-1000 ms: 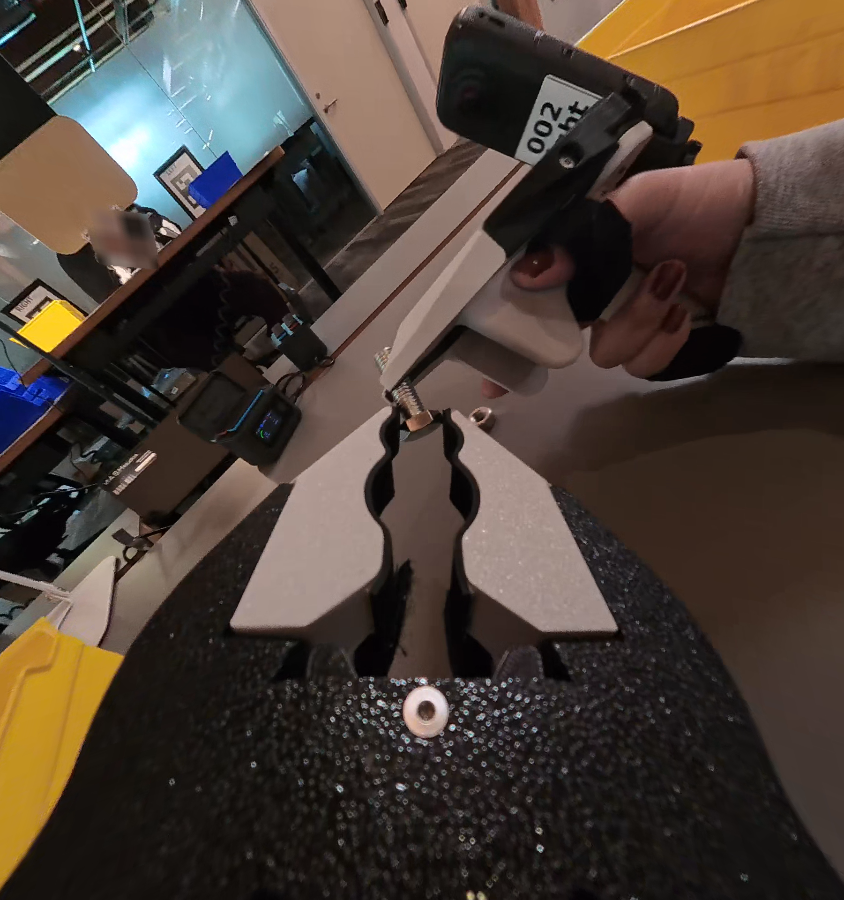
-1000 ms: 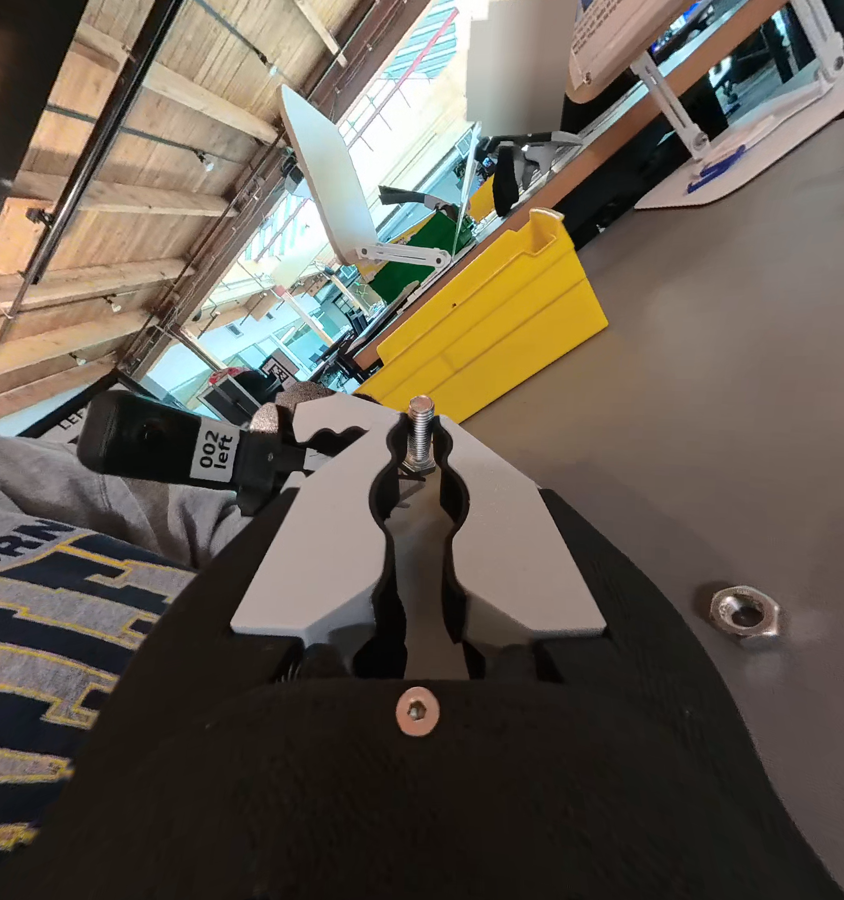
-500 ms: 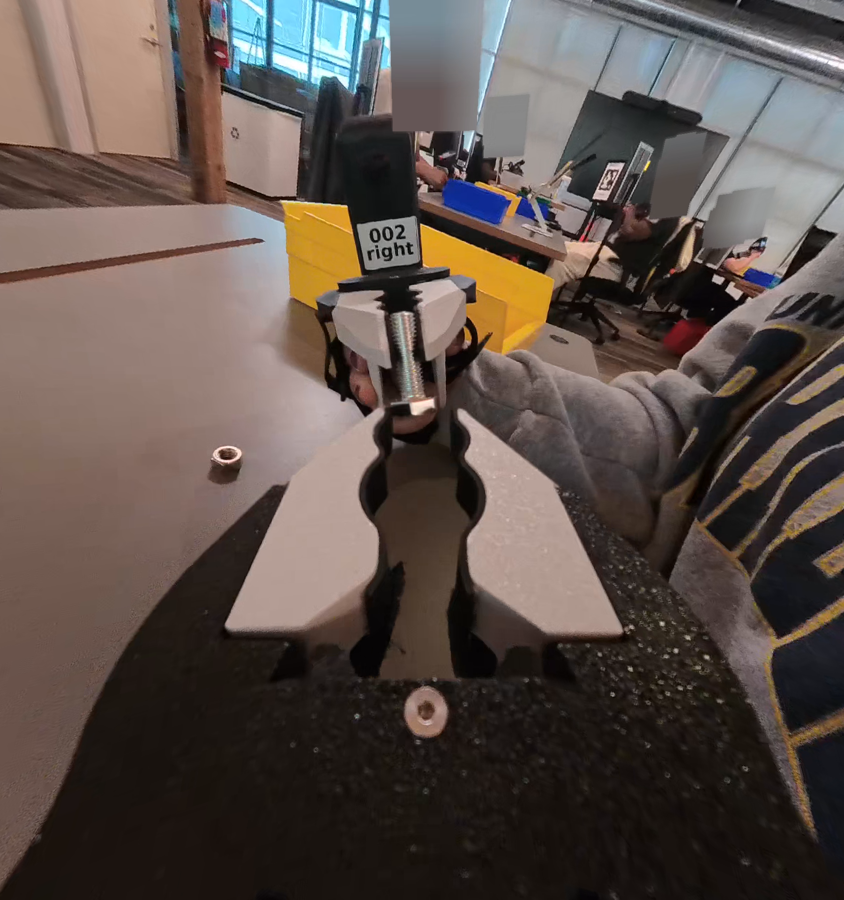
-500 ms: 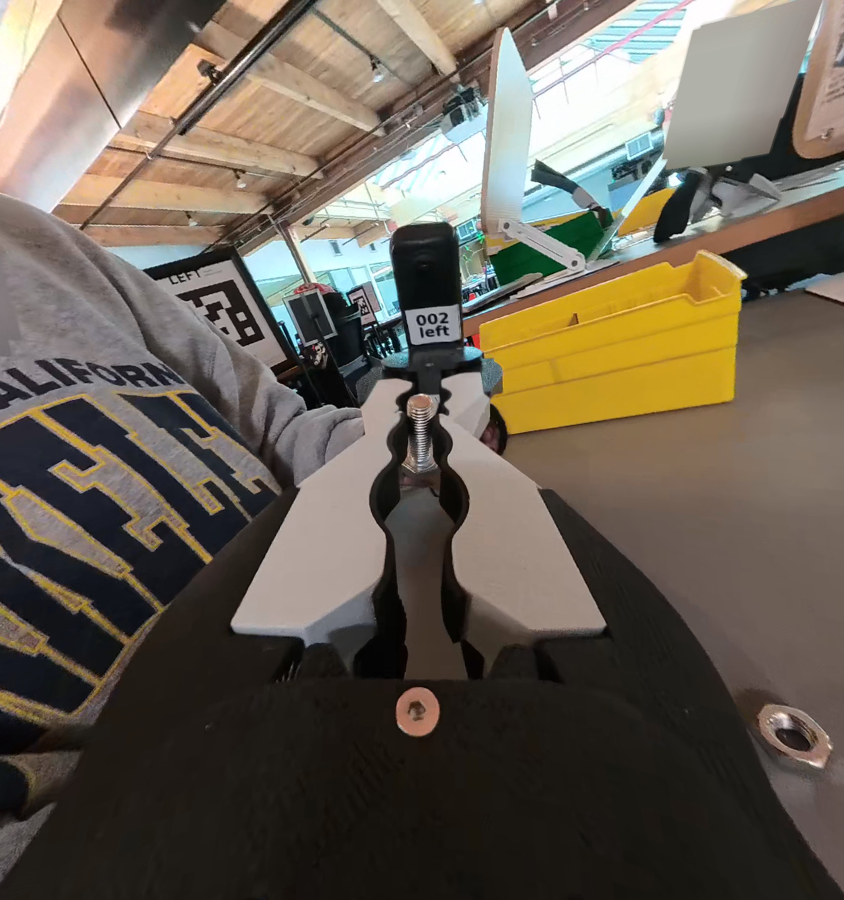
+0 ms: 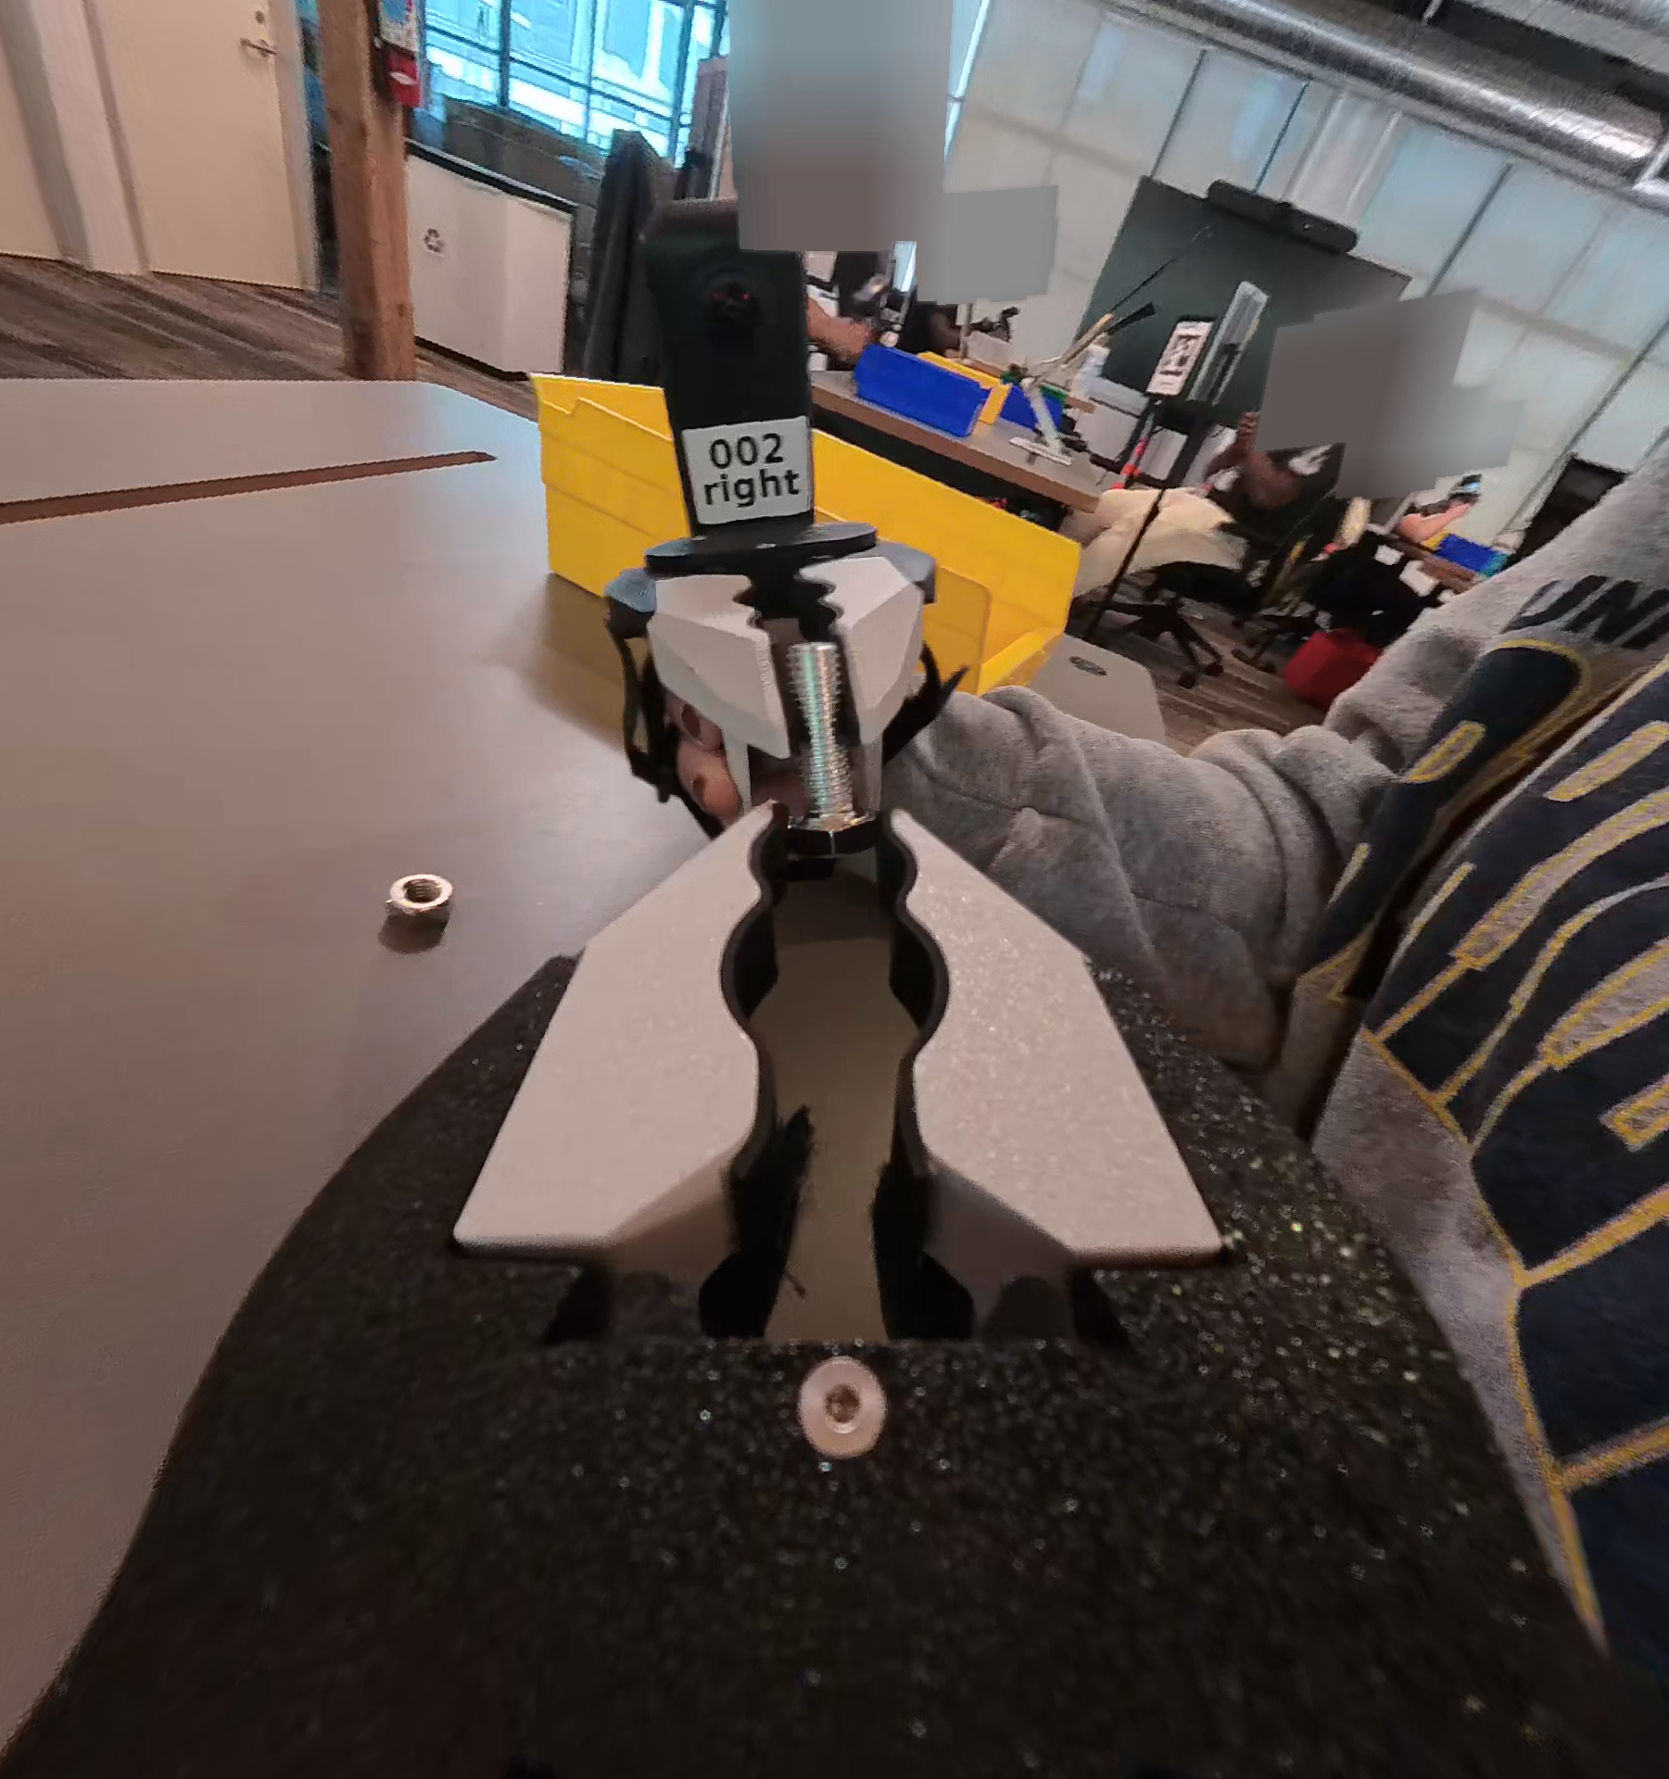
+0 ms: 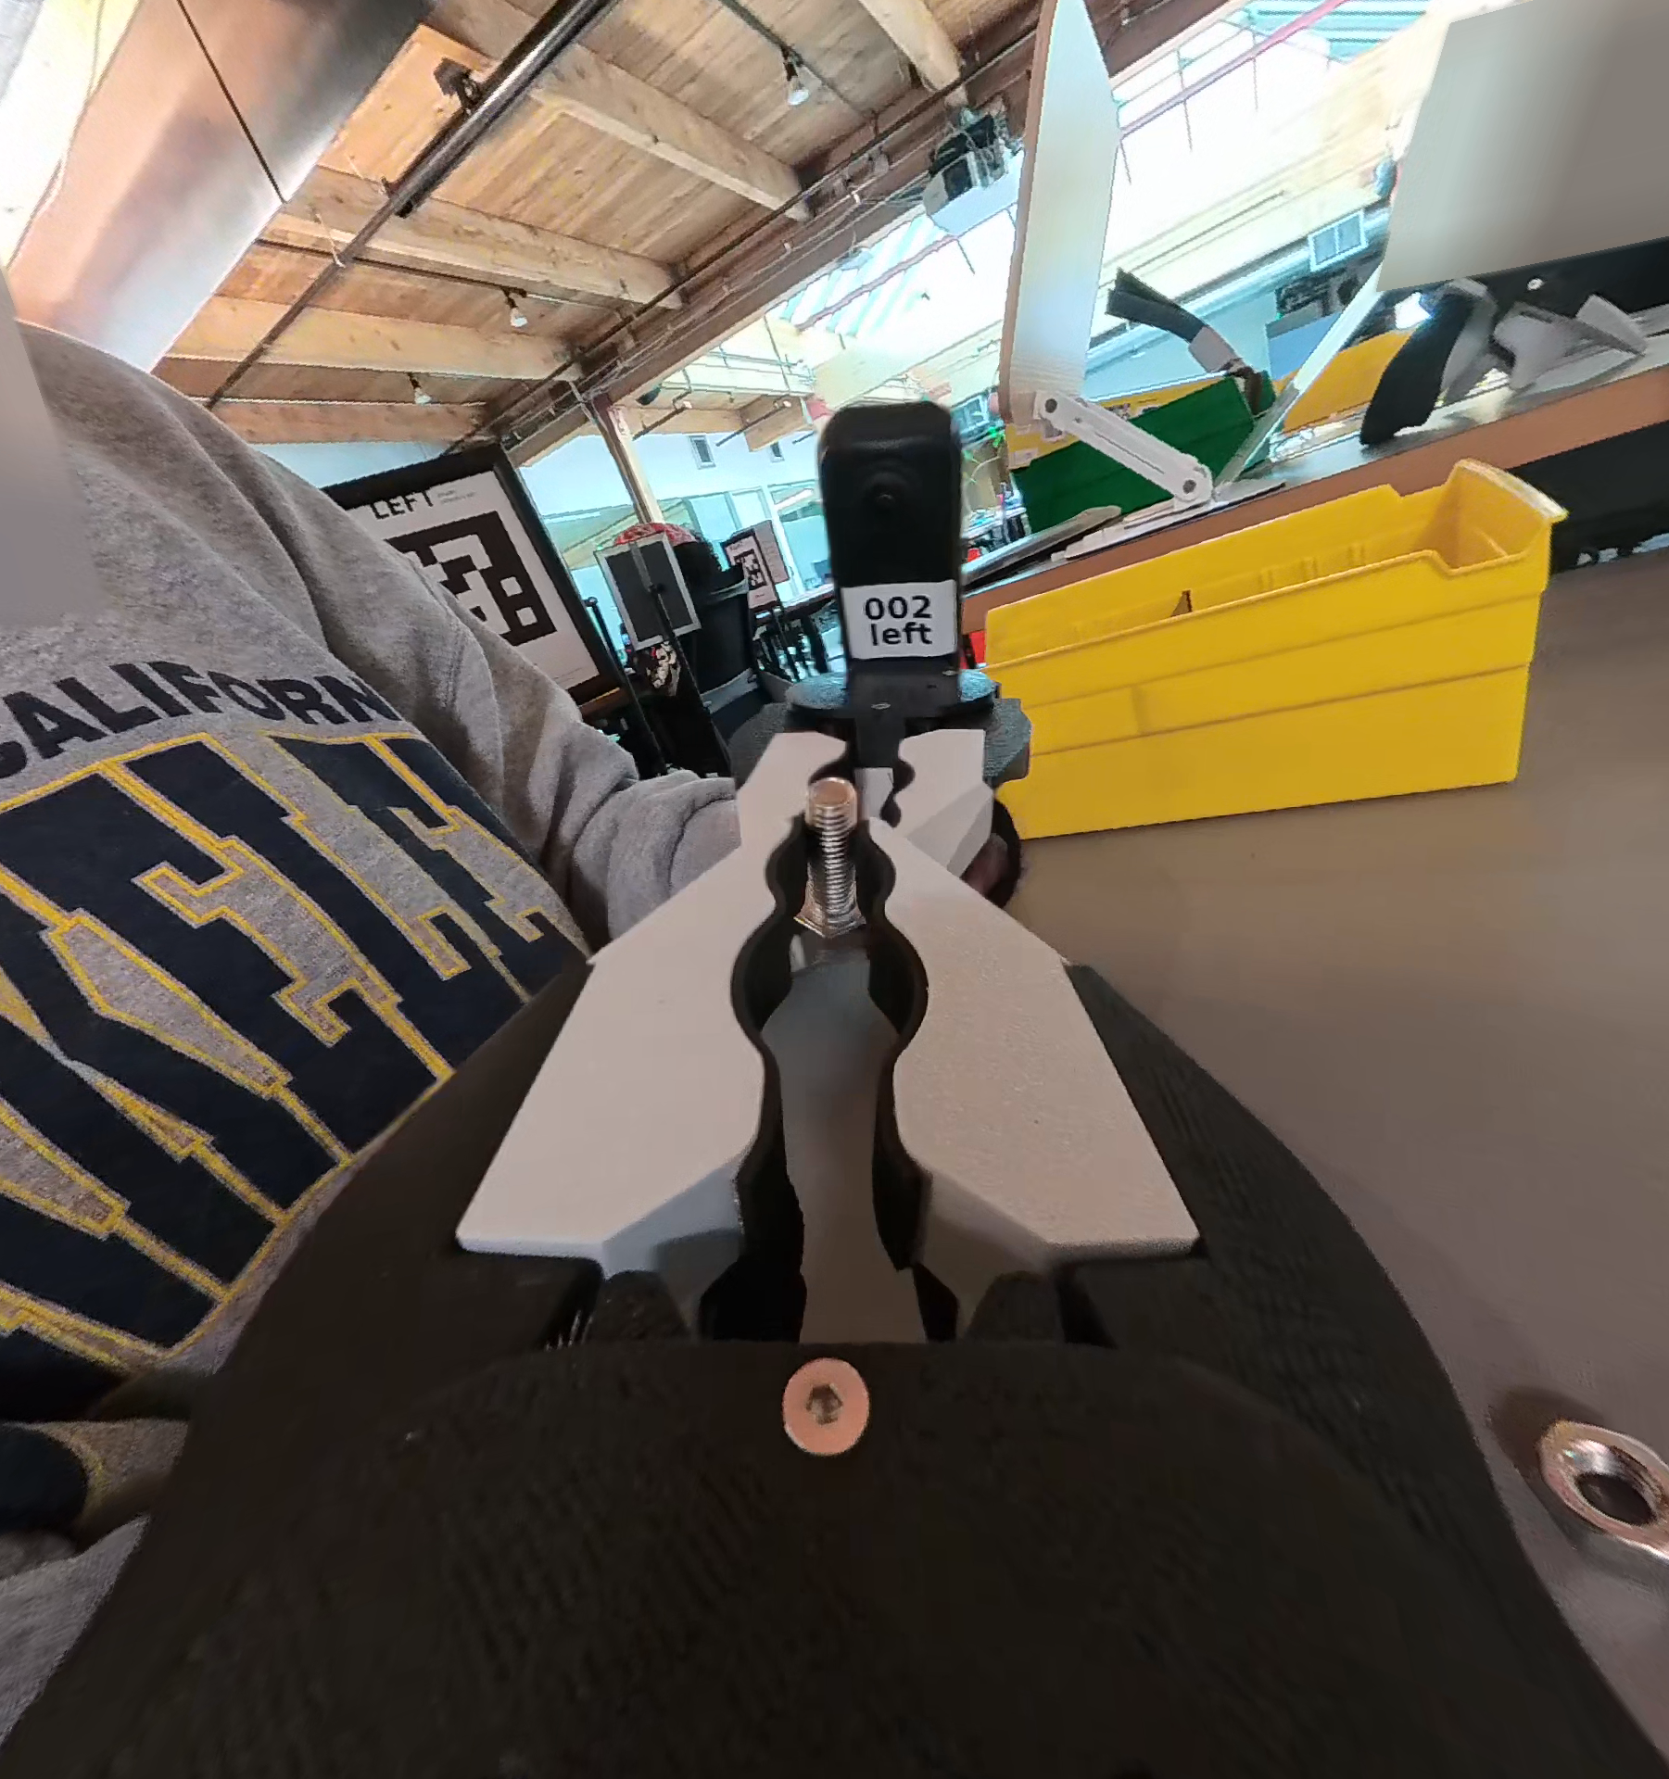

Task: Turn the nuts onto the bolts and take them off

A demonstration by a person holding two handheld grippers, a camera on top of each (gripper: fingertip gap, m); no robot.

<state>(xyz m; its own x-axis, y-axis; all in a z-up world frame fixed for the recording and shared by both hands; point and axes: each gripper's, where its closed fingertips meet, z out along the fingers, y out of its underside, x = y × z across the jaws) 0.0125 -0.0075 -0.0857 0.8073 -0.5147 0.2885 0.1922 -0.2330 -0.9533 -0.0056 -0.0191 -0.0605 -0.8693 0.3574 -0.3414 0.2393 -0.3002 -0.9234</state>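
Observation:
A silver bolt [image 5: 819,722] stands upright in the air over the brown table [image 5: 185,770], threaded end up. My right gripper [image 6: 830,847] is shut on the bolt [image 6: 830,862]. It faces me in the left wrist view [image 5: 816,712]. My left gripper [image 5: 832,833] is shut on the nut [image 5: 825,821] at the bolt's lower end. Whether that hex piece is a nut or the bolt head is not clear. A loose nut [image 5: 418,895] lies on the table left of the grippers. It also shows at the lower right of the right wrist view [image 6: 1618,1502].
A yellow bin [image 5: 599,501] stands on the table behind the right gripper. A second yellow bin [image 6: 1292,712] stands behind the left gripper. The person's grey sleeve [image 5: 1100,818] and sweatshirt [image 6: 185,963] are close on one side. Desks and seated people are in the background. Less than 4 cm separates the two grippers' tips.
One second ago both grippers were tilted. They have since rolled level around the bolt and nut, keeping their grip. Since half a second ago little has moved.

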